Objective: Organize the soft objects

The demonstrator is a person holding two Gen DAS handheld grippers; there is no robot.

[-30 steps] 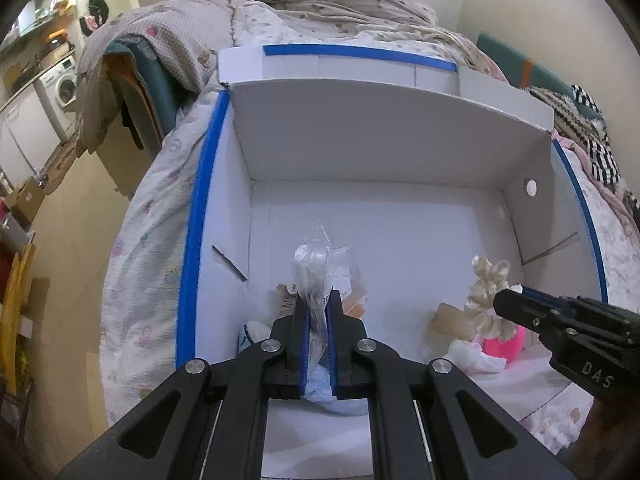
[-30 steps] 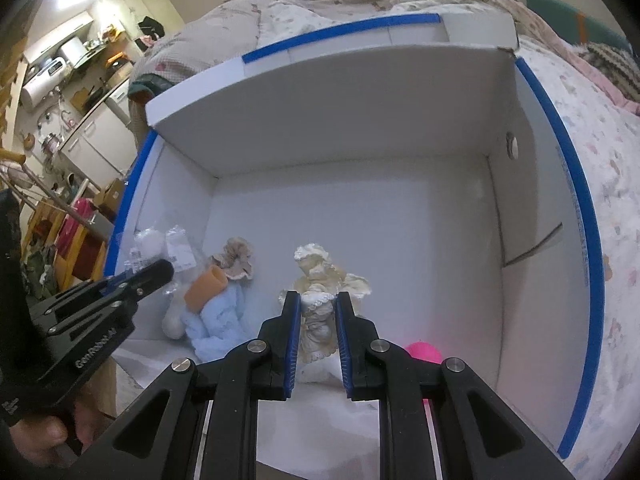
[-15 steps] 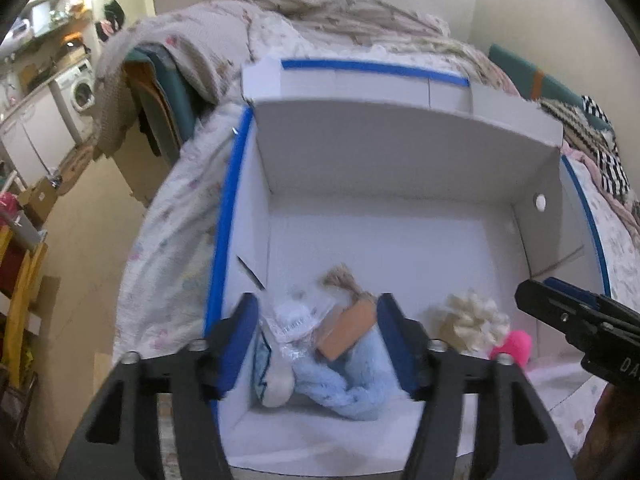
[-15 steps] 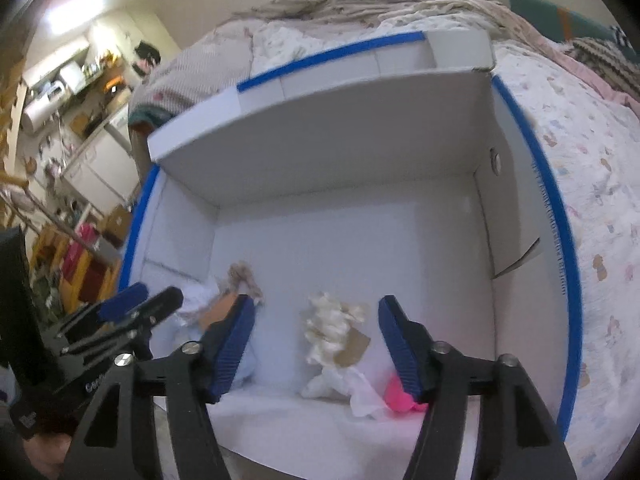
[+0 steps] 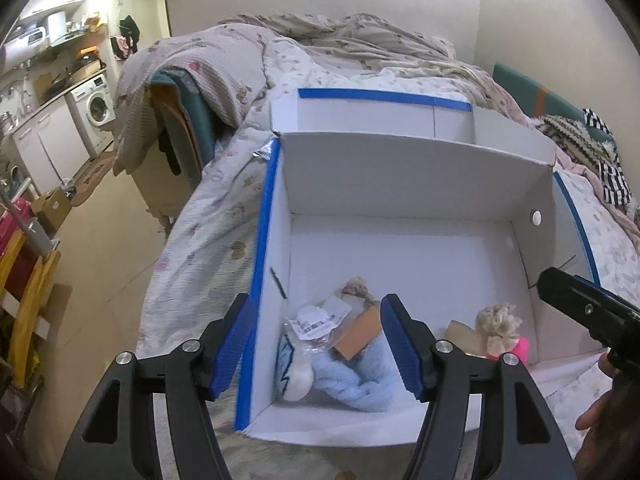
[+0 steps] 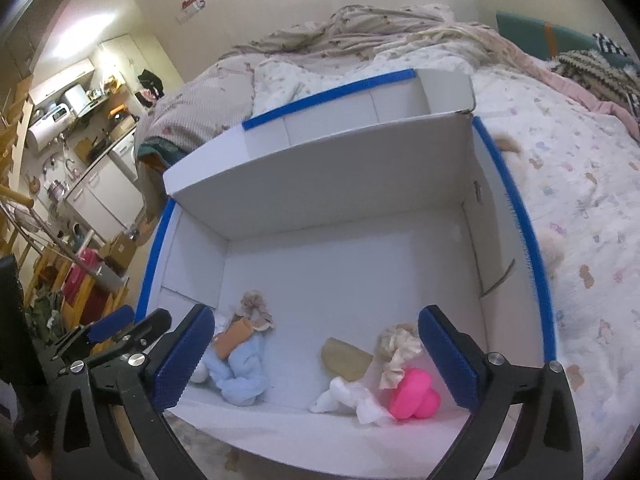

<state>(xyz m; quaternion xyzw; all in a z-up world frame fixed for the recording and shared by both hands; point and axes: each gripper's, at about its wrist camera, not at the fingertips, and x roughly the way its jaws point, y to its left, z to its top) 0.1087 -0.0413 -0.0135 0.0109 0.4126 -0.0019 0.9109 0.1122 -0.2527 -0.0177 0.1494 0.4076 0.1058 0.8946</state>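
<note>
A white cardboard box (image 5: 400,184) with blue-taped edges lies open on the bed; it also shows in the right wrist view (image 6: 340,208). Inside at the near left lie a light blue plush (image 5: 352,380), a clear plastic bag with a label (image 5: 316,322) and a brown tag (image 5: 358,334). At the near right lie a cream rope toy (image 6: 400,346), a pink toy (image 6: 414,394) and a white cloth (image 6: 352,398). My left gripper (image 5: 316,346) is open and empty above the blue plush. My right gripper (image 6: 316,360) is open and empty above the rope toy.
The box sits on a bed with a patterned quilt (image 6: 580,184) and rumpled blankets (image 5: 340,40) behind. A cream fluffy item (image 6: 554,250) lies on the quilt right of the box. A kitchen with a washing machine (image 5: 98,104) lies far left.
Both grippers were shut, left on the plastic bag, right on the rope toy. Both opened, dropped those items in the box, and pulled back and up.
</note>
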